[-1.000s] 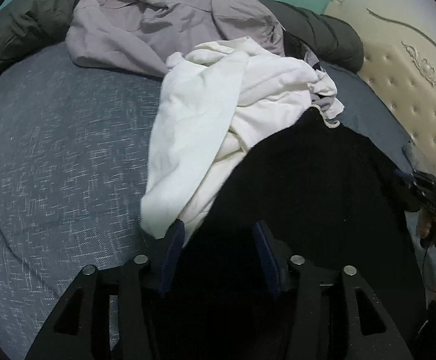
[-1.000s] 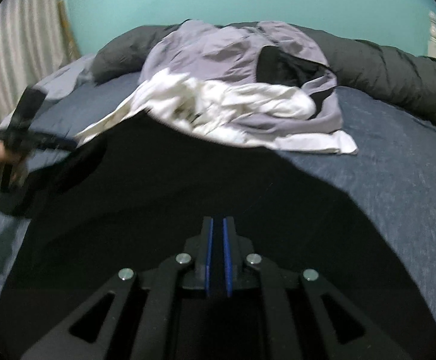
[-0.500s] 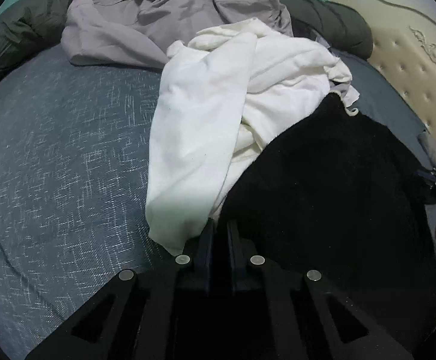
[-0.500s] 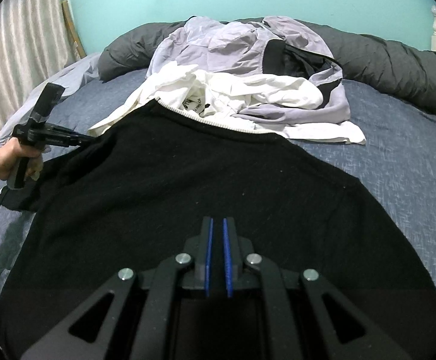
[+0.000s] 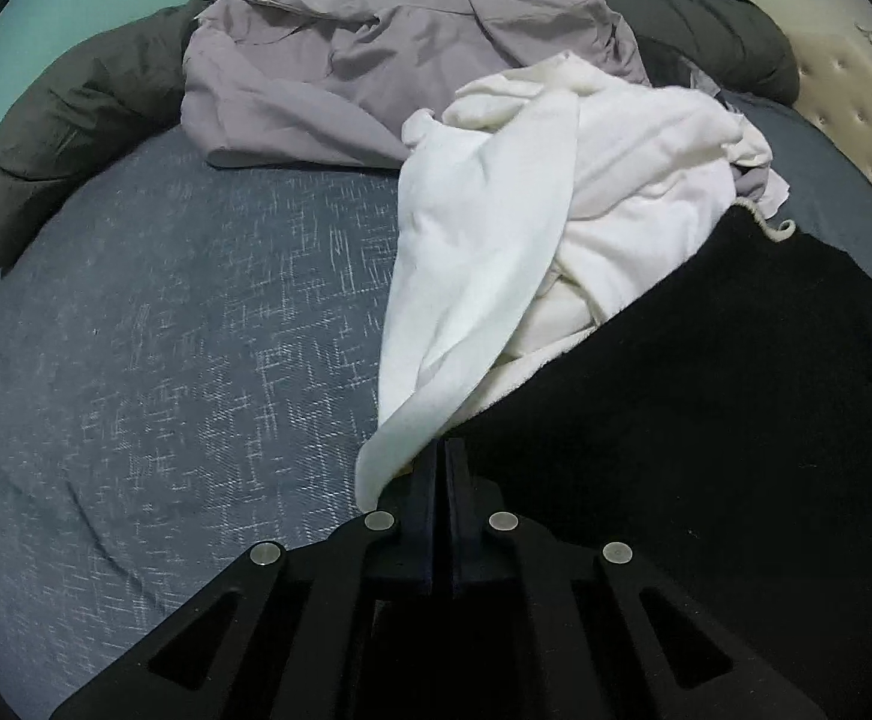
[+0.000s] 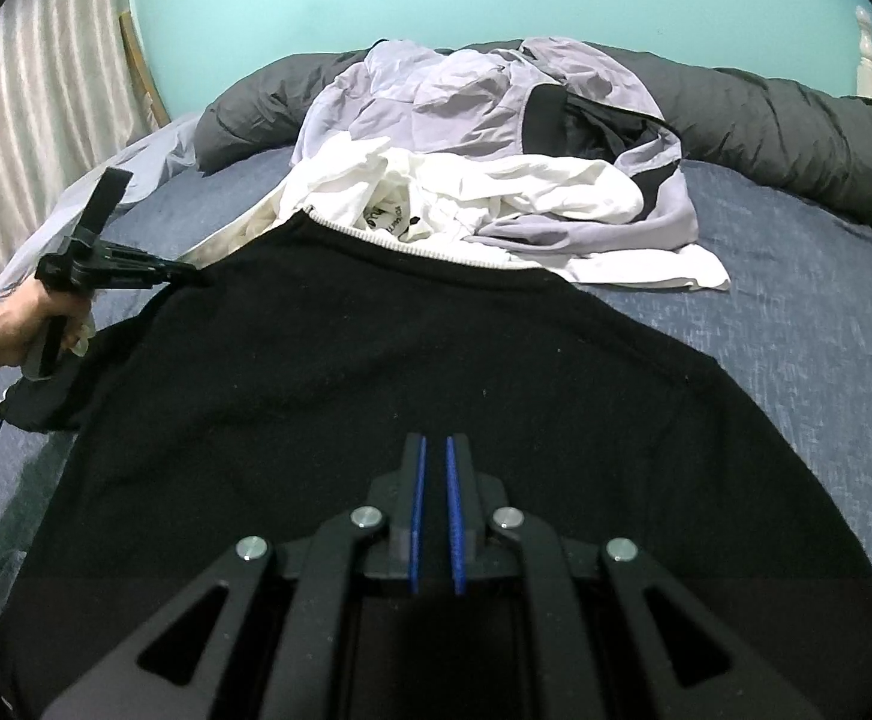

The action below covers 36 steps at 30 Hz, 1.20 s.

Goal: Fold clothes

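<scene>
L tool (image 6: 187,269) level, pinching black sweater (image 6: 376,372) shoulder

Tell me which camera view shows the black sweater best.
The right wrist view: the black sweater lies spread across the bed, with its pale neckline and one sleeve visible. The left wrist view shows only a dark, featureless mass beside the white garment.

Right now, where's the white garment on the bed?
In the left wrist view the white garment lies mid-bed, right of centre, overlapping the grey jacket behind it, with the black sweater covering its near edge.
</scene>
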{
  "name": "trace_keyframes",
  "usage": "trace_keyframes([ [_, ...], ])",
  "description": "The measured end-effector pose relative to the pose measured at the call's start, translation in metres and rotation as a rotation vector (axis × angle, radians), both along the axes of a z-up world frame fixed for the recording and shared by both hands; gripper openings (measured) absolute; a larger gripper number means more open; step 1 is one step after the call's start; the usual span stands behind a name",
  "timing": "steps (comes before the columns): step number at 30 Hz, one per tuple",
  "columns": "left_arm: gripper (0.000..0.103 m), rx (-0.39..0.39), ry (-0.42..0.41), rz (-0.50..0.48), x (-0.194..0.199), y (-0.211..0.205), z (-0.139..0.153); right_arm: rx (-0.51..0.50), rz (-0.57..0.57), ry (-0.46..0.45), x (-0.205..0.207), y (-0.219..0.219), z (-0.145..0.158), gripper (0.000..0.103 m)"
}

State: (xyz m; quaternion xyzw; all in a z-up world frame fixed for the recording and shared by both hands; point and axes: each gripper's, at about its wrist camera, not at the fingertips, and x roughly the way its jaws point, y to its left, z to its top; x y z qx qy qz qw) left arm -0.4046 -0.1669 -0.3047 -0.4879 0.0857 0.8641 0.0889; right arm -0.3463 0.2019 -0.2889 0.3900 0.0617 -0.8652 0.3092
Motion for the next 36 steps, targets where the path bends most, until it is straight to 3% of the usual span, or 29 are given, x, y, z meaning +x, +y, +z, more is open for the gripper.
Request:
trace_keyframes([
  [3, 0.011, -0.005, -0.005, 0.009, 0.002, 0.001, 0.001, 0.013, -0.012, -0.009, 0.002, 0.005, -0.002, 0.006],
  [7, 0.033, -0.013, 0.010, 0.034, 0.014, -0.003, 0.017, 0.019, -0.043, -0.042, 0.005, 0.017, -0.004, 0.006],
  [10, 0.035, 0.010, 0.012, 0.049, 0.034, -0.010, 0.034, 0.020, -0.062, -0.074, 0.012, 0.031, -0.003, 0.008],
  [12, 0.036, 0.042, 0.007, 0.052, 0.055, -0.016, 0.043, 0.019, -0.075, -0.099, 0.019, 0.041, -0.001, 0.016],
  [18, 0.043, 0.173, -0.039, 0.068, 0.118, -0.025, 0.048, 0.037, -0.142, -0.160, 0.055, 0.081, 0.004, 0.022],
  [25, 0.043, 0.238, -0.071, 0.086, 0.199, -0.006, 0.029, -0.013, -0.216, -0.237, 0.113, 0.126, 0.008, 0.026],
  [30, 0.043, 0.349, -0.131, 0.107, 0.246, 0.007, 0.012, -0.049, -0.225, -0.330, 0.147, 0.128, 0.001, 0.028],
  [33, 0.044, 0.370, -0.154, 0.101, 0.269, 0.015, 0.007, -0.054, -0.233, -0.388, 0.163, 0.127, -0.007, 0.035],
  [36, 0.044, 0.385, -0.175, 0.099, 0.286, 0.019, 0.005, -0.038, -0.259, -0.440, 0.177, 0.128, -0.016, 0.037],
])
